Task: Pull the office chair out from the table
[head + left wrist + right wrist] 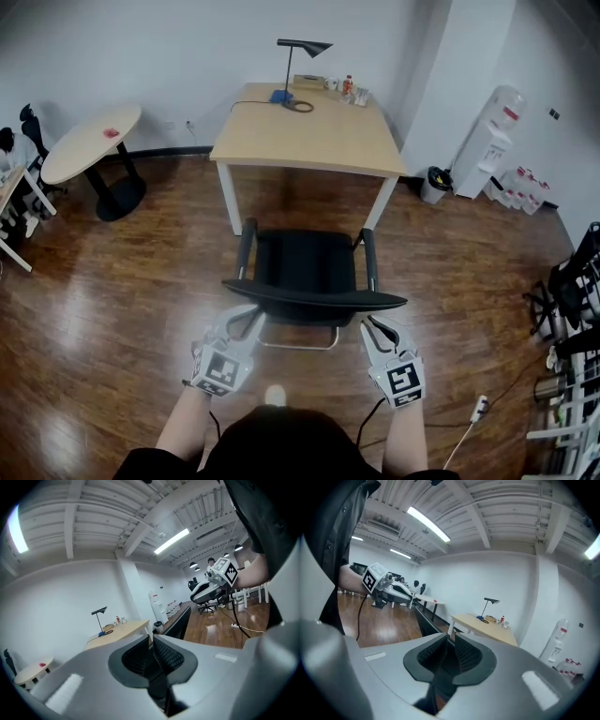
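The left gripper [151, 637] and the right gripper [449, 636] are each held by a hand low in the head view, pointing forward and slightly down. Both are clamped on the thin upper edge of the curved black backrest [314, 298]. The left one takes its left end and the right one its right end. In each gripper view the ribbed dark pads stand nearly together, with the backrest edge running into the narrow gap between them.

The backrest belongs to the black office chair with chrome tube frame [305, 264]. The chair stands directly ahead of the grippers, and its seat stretches away from them. Its far end reaches the near edge of the light wooden rectangular table on white legs [309, 141] and sits between the two near legs.

On the far side of that table, well beyond the grippers, stands a slim black desk lamp on a blue base [298, 58].

Far ahead and to the left of the left gripper stands a round pale table on a black pedestal [89, 142]. Ahead and to the right of the right gripper, by the wall, stands a white water dispenser [492, 141]. A small black bin [434, 185] stands just beside it.
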